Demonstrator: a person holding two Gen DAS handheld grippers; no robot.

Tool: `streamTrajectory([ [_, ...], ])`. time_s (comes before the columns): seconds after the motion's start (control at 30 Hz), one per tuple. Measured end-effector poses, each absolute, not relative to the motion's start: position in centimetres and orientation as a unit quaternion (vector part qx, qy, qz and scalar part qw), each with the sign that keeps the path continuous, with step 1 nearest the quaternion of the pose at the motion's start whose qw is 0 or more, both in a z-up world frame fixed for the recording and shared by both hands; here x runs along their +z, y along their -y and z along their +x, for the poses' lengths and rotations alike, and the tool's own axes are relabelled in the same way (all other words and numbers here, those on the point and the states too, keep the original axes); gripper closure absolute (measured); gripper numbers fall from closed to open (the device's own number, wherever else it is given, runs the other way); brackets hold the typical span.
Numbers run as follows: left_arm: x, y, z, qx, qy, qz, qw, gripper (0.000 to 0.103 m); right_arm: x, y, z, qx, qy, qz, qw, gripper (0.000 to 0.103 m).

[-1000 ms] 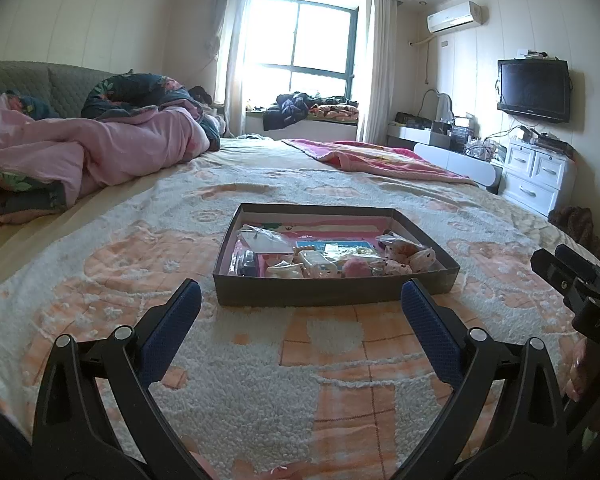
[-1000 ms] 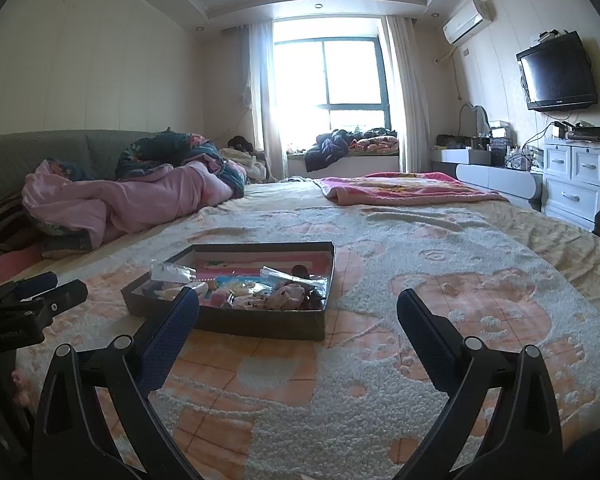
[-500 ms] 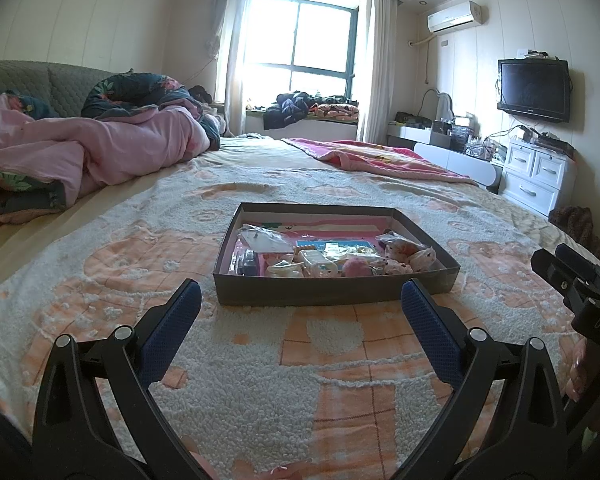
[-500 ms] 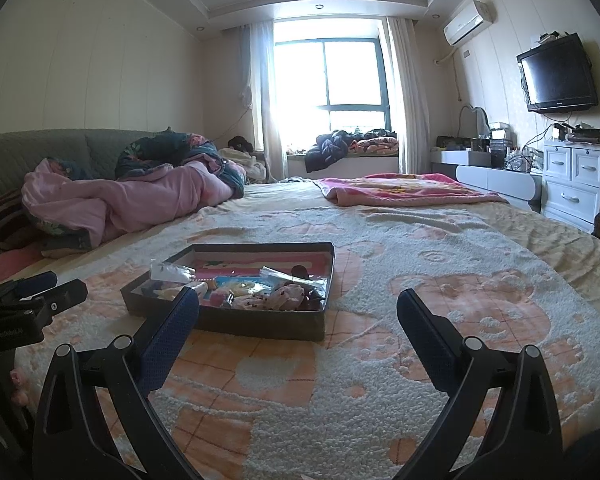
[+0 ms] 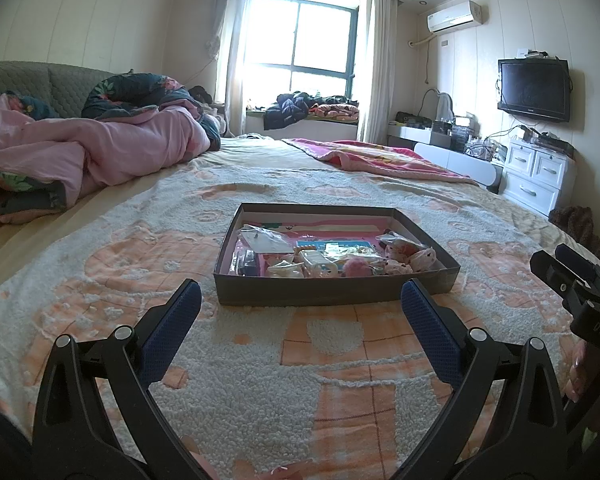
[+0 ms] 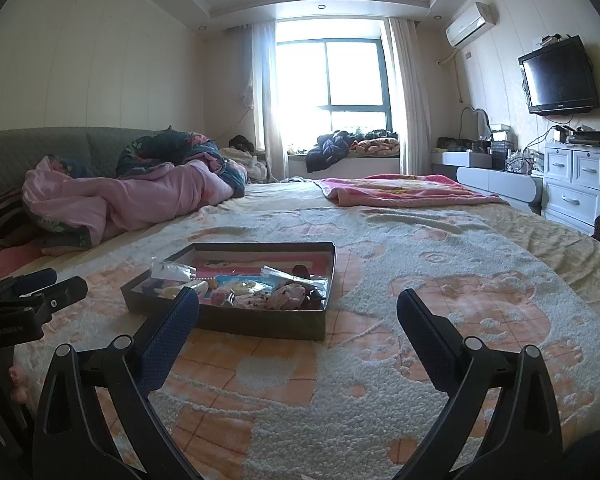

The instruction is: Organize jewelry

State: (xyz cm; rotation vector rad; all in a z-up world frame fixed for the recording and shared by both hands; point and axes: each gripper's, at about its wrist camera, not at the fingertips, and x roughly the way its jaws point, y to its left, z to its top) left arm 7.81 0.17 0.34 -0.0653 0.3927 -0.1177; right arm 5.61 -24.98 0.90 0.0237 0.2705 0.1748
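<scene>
nothing moves since before: left gripper point(image 5: 300, 312) and right gripper point(image 6: 298, 320) hover spread, empty. jewelry point(image 5: 324, 256) lies jumbled in box point(image 5: 332, 290), frame centre; whether sorting starts or ends, unclear.

pink quilt point(image 5: 112, 152) bunched at headboard | wall TV point(image 5: 534, 89) above white drawers point(image 5: 538, 174) | bright window point(image 5: 304, 54)

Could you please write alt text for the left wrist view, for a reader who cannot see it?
The open left gripper hovers over a bedspread, facing a shallow box of small jewelry items and packets. The right gripper shows at the right edge.
</scene>
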Motion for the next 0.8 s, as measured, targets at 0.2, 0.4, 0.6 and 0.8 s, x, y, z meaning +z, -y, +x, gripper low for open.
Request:
streamTrajectory([
  [0.2, 0.3, -0.21, 7.87, -0.058, -0.195, -0.032, 0.979, 0.011, 0.89, 24.92, 5.63, 0.088, -0.135, 0.012, 0.987, 0.007],
  [0.4, 0.3, -0.21, 7.87, -0.058, -0.195, -0.033, 0.979, 0.011, 0.89, 24.9, 5.64, 0.088, -0.136, 0.011, 0.987, 0.006],
  [0.6, 0.28, -0.18, 7.85, -0.058, -0.195, -0.032, 0.979, 0.011, 0.92, 24.8, 5.57, 0.089, -0.135, 0.01, 0.987, 0.006],
  [0.8, 0.3, -0.16, 7.79, -0.058, -0.195, -0.033, 0.979, 0.011, 0.92, 24.8, 5.56, 0.088, -0.134, 0.01, 0.987, 0.006],
])
